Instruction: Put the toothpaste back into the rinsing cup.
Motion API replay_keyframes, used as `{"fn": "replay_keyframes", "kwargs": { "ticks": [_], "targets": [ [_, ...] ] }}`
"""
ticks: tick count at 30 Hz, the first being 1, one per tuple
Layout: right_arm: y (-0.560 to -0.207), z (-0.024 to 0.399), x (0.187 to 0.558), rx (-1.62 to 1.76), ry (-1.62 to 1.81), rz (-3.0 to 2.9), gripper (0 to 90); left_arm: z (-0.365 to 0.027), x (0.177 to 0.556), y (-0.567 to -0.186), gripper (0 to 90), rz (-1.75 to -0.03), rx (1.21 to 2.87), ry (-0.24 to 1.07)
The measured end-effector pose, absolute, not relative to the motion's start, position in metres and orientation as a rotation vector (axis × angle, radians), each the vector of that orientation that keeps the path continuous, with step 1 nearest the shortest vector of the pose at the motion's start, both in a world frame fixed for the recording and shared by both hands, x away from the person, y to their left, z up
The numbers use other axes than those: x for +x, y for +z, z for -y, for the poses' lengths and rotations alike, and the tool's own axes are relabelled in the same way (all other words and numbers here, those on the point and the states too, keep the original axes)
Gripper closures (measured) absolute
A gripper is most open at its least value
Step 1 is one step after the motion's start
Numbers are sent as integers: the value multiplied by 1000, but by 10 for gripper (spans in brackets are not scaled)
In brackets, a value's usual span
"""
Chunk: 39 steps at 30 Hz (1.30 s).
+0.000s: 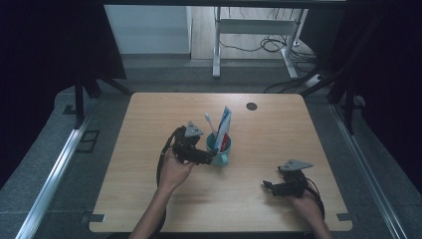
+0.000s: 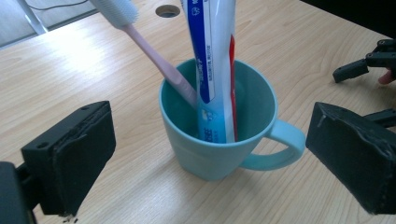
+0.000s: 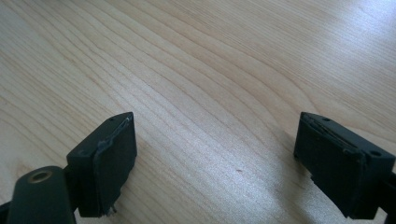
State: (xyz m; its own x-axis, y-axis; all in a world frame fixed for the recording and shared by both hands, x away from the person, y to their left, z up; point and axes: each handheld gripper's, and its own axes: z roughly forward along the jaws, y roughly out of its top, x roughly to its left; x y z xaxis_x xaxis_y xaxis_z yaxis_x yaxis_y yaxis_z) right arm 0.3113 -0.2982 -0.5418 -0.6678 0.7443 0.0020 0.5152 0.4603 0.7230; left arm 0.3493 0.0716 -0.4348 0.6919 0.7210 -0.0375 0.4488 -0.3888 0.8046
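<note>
A teal mug (image 1: pixel 220 151) (image 2: pixel 219 154) stands upright near the middle of the wooden table (image 1: pixel 149 149). In it lean a pink toothbrush (image 1: pixel 209 121) (image 2: pixel 156 60), head up, and a white, blue and red toothpaste tube (image 1: pixel 225 123) (image 2: pixel 212 70). My left gripper (image 1: pixel 208 158) (image 2: pixel 210 135) is open at the mug's near side. Its pads (image 2: pixel 79 158) flank the mug without touching it, and the handle points toward the right-hand pad. My right gripper (image 1: pixel 269 187) (image 3: pixel 215 154) rests open low over bare wood at the front right, with nothing between its fingers. Its tips also appear in the left gripper view (image 2: pixel 359 65).
A round dark cable hole (image 1: pixel 252 106) (image 2: pixel 167 10) sits near the table's far edge, behind the mug. Beyond the table stand a white desk frame (image 1: pixel 254 27) and loose cables (image 1: pixel 271 45) on the floor. Dark curtains hang at both sides.
</note>
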Motion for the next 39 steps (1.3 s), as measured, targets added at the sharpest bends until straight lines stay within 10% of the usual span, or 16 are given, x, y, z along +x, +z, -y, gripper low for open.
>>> {"fn": "replay_keyframes", "kwargs": {
  "ticks": [39],
  "targets": [
    [-542, 298, 311, 1073, 1028, -2397, 132, -124, 313, -447, 18, -954, 2031, 482]
  ]
}}
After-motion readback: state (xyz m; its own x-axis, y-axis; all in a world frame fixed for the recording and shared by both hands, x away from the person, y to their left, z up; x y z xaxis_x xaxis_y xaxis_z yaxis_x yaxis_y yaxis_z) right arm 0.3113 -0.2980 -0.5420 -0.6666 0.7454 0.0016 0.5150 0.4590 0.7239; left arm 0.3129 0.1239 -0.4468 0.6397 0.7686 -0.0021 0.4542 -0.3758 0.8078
